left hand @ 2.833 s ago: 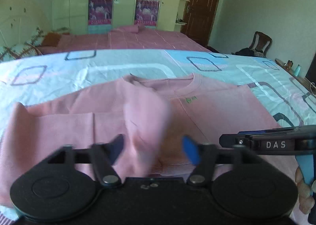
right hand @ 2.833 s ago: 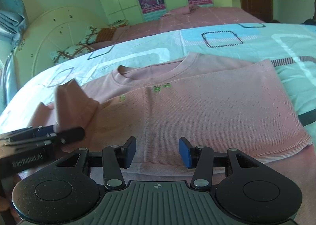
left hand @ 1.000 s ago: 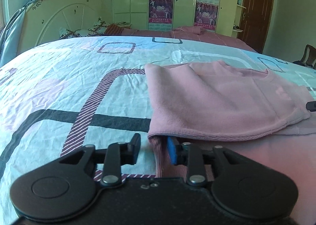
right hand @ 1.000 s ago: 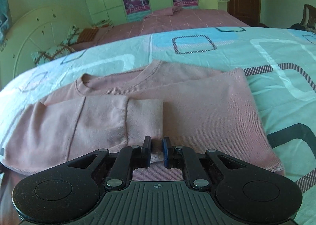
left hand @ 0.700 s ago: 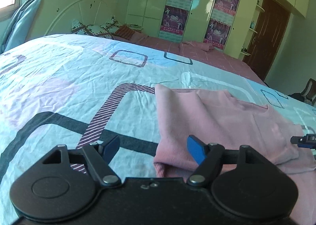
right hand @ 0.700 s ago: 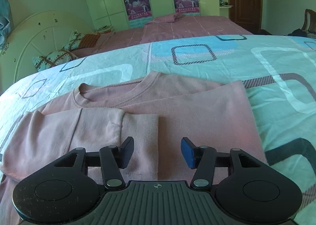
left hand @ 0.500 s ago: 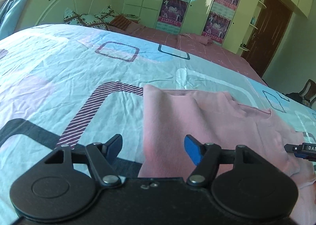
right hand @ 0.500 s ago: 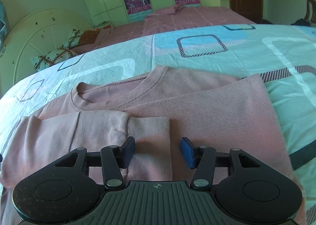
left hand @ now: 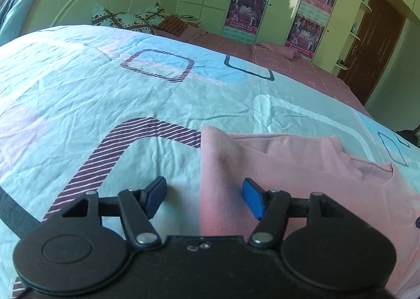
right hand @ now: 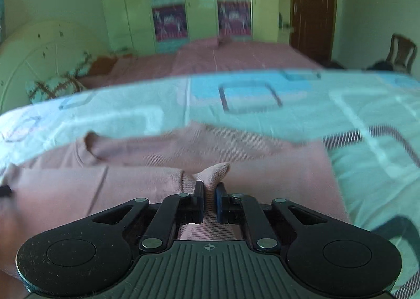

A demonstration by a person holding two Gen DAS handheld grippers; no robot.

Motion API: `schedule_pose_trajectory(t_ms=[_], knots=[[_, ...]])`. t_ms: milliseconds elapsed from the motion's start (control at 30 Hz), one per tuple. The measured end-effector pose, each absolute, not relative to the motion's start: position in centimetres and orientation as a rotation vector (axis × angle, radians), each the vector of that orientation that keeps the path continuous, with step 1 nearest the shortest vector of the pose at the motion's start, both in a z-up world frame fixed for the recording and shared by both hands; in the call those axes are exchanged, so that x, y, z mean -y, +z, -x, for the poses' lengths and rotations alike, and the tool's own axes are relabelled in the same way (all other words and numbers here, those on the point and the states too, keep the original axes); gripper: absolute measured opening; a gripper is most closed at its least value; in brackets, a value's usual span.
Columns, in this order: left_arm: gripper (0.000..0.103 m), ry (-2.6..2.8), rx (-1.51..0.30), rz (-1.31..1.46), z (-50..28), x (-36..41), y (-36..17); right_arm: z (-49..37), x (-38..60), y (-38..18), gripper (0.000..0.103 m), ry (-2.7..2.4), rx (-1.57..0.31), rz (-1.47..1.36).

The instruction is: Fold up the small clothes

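Note:
A pink sweater (left hand: 302,167) lies flat on the patterned bed sheet (left hand: 131,94), its left sleeve folded across the chest. My left gripper (left hand: 204,194) is open and hovers over the sweater's left folded edge, holding nothing. In the right wrist view the sweater (right hand: 275,175) fills the foreground. My right gripper (right hand: 209,196) is shut on the ribbed cuff of the folded sleeve (right hand: 212,175), which bunches up between the jaws. The view is motion-blurred.
A second bed with a pink cover (left hand: 275,62) stands behind, with pillows (left hand: 123,19) at the white headboard. Wardrobes with posters (left hand: 246,12) line the back wall. A brown door (left hand: 372,49) and a chair (right hand: 401,52) are at the right.
My right gripper has closed on the sleeve cuff and lifted it a little. My left gripper stays open and has shifted slightly along the sweater's left edge.

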State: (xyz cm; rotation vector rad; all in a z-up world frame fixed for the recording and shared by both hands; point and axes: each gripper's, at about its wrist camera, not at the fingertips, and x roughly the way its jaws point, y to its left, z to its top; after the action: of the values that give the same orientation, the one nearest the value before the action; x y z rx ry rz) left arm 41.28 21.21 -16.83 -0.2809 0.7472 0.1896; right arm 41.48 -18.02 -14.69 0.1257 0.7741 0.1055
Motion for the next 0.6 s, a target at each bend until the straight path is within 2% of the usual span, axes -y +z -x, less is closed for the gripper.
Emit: schedule_pose_trajectory(t_ms=[133, 267, 333, 467, 600], knots=[[0.064, 0.207, -0.739, 0.207, -41.6, -20.5, -17.0, -41.6, 18.3, -15.5, 0.009, 0.138, -0.81, -0.136], [0.065, 0.217, -0.729, 0.178, -41.7, -20.4, -17.2, -41.4, 19.3, -14.5, 0.019, 0.108, -0.752, -0.173], [0.065, 0.219, -0.732, 0.168, -41.6, -20.3, -17.1, -41.8, 18.9, -15.3, 0.024, 0.125, -0.81, -0.145], [0.062, 0.222, -0.743, 0.17, -40.3, -20.1, -16.0, -41.7, 19.2, -15.2, 0.026, 0.102, -0.817, -0.117], [0.063, 0.177, -0.733, 0.168, -38.0, -18.9, -14.8, -40.4, 19.3, -13.4, 0.026, 0.142, -0.774, -0.164]])
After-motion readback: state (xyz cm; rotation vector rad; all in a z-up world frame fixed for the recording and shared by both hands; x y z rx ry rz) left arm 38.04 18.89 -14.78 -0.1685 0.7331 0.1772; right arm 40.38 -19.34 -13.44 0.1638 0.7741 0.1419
